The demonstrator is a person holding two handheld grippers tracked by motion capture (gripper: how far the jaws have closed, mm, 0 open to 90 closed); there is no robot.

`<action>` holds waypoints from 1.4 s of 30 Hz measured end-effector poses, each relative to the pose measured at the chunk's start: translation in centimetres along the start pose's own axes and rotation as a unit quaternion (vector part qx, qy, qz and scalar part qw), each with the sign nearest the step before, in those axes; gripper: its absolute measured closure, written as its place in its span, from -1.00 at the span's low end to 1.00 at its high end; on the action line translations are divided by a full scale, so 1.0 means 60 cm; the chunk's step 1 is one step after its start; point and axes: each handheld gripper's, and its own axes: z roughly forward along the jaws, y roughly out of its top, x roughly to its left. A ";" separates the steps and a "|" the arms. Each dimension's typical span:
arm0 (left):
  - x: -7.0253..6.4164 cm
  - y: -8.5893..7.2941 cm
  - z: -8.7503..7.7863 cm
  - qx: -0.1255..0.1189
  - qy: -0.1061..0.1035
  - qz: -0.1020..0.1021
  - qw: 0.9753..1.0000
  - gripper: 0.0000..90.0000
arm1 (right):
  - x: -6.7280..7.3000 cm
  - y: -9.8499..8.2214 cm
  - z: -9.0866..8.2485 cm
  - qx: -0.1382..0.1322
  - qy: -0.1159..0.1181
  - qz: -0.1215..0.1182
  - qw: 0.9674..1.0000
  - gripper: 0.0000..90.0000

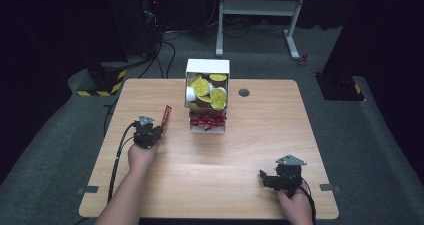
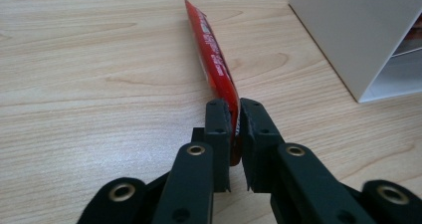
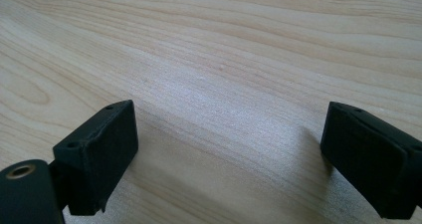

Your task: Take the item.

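Note:
My left gripper (image 1: 159, 128) (image 2: 235, 115) is shut on one end of a long red sachet (image 1: 166, 115) (image 2: 213, 59). The sachet sticks out forward, edge-up, above the wooden table (image 1: 165, 177), left of the white dispenser box (image 1: 207, 67) (image 2: 353, 30). The box holds yellow-lidded pods (image 1: 210, 91) in its upper part and several red sachets (image 1: 208, 120) in its lower tray. My right gripper (image 1: 264, 179) (image 3: 226, 154) rests low at the table's near right with its jaws wide apart and nothing between them; bare wood (image 3: 219, 59) lies under it.
A small grey round cap (image 1: 244, 92) sits in the table right of the box. Black cables (image 1: 120, 150) trail from the left gripper off the table's near left edge. A white desk frame (image 1: 257, 7) stands on the floor beyond the table.

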 end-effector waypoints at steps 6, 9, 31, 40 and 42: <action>-0.004 0.006 -0.006 -0.006 0.007 0.004 1.000 0.54 | 0.000 0.000 0.000 0.000 0.000 0.000 1.000 -0.83; -0.003 0.008 -0.010 -0.010 0.005 0.003 1.000 0.47 | 0.000 0.000 0.000 0.000 0.000 0.000 1.000 -0.83; -0.005 -0.001 -0.048 -0.028 -0.039 0.009 0.999 -0.05 | 0.000 0.000 0.000 0.000 0.000 0.000 1.000 -0.83; -0.009 -0.010 -0.082 -0.042 -0.061 0.006 0.997 -0.11 | 0.000 0.000 0.000 0.000 0.000 0.000 1.000 -0.83; -0.012 -0.012 -0.091 -0.043 -0.064 0.007 0.997 -0.12 | 0.000 0.000 0.000 0.000 0.000 0.000 1.000 -0.83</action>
